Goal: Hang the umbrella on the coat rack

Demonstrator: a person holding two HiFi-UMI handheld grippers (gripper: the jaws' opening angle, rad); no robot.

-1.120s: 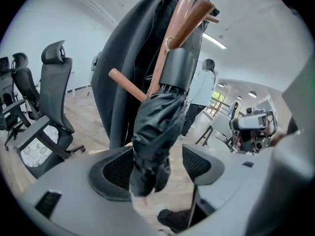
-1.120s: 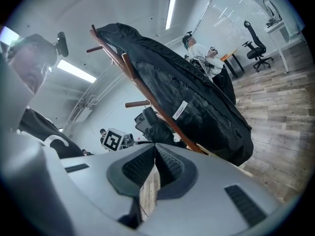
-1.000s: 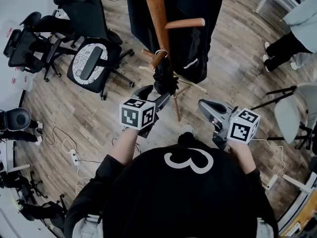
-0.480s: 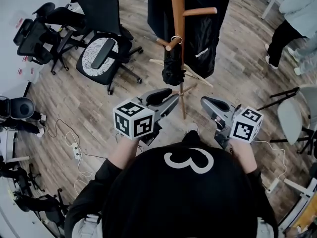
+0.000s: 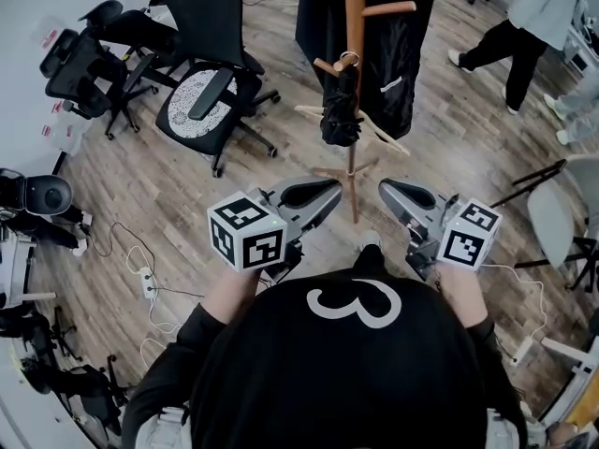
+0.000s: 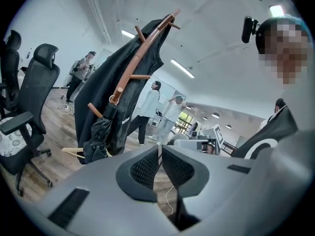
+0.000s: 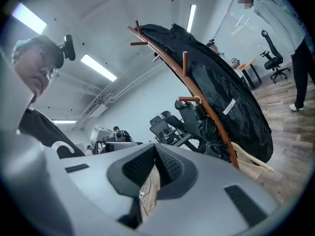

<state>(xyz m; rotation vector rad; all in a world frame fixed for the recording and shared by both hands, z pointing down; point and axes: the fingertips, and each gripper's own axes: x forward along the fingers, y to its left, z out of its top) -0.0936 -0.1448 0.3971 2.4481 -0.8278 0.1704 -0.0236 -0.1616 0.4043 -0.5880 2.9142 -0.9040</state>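
While the umbrella [image 5: 340, 112] hangs from a coat rack [image 5: 354, 26] peg, left gripper [image 6: 160, 149] jaws have just been closing, near-shut, empty; right gripper [image 7: 155, 147] pressed together, empty. 2 claws clear of it.

Pale wood-plank floor [image 5: 187, 204] throughout. Black office chairs [image 5: 201, 101] crowd the upper left beside a white wall [image 5: 28, 7]. A power strip [image 5: 147, 288] lies at left. Strip lights [image 6: 182, 69] cross the white ceiling [image 6: 221, 14].

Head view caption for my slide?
Umbrella hangs on a coat rack peg; left tool, jaws just closing on nothing, and shut right tool hold clear.
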